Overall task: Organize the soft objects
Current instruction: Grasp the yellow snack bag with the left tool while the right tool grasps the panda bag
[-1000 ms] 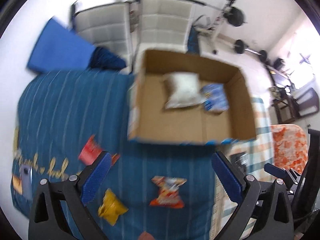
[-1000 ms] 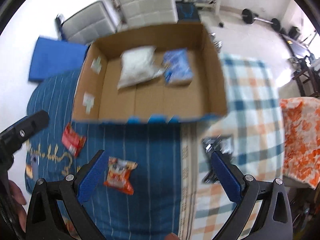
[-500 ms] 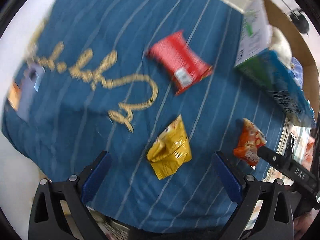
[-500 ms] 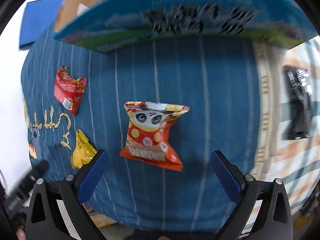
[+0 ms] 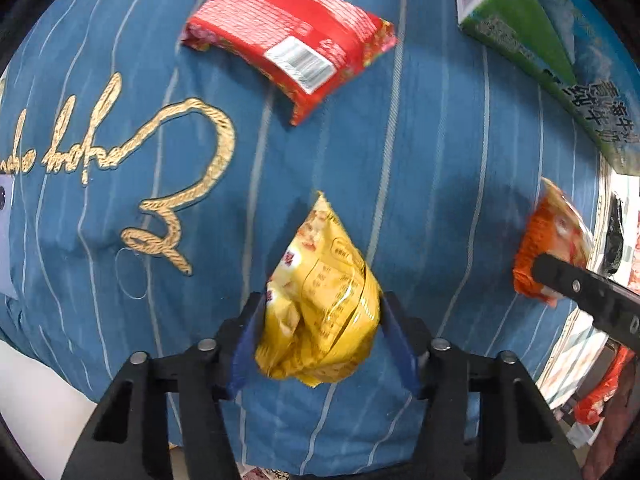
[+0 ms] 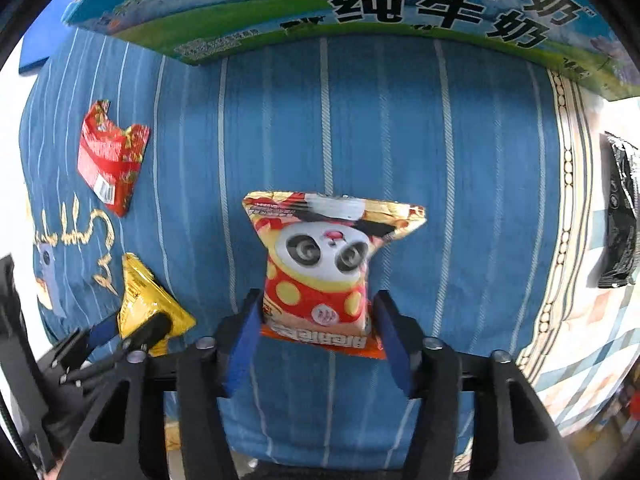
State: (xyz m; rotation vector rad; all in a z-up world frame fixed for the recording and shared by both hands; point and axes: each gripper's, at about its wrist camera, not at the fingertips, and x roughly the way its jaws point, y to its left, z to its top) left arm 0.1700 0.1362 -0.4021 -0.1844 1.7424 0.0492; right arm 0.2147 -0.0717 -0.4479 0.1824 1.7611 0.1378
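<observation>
Left hand-held gripper (image 5: 320,332) clamped on yellow snack bag (image 5: 320,304); right hand-held gripper (image 6: 316,332) clamped on panda snack bag (image 6: 324,268), over blue striped bedspread (image 6: 400,140). Milk carton box (image 6: 360,4) cut off above; black packet (image 6: 620,216) blurred.

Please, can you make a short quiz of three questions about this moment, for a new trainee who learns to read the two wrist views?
1. True or false: the left tool is closed on the yellow packet.
2. Which packet sits between the pads of the right tool?
A. the red packet
B. the panda packet
C. the black packet
3. Fill in: all the loose packets lie on cloth; the red one lies on the ______ striped cloth.

Key
1. True.
2. B.
3. Blue.
</observation>
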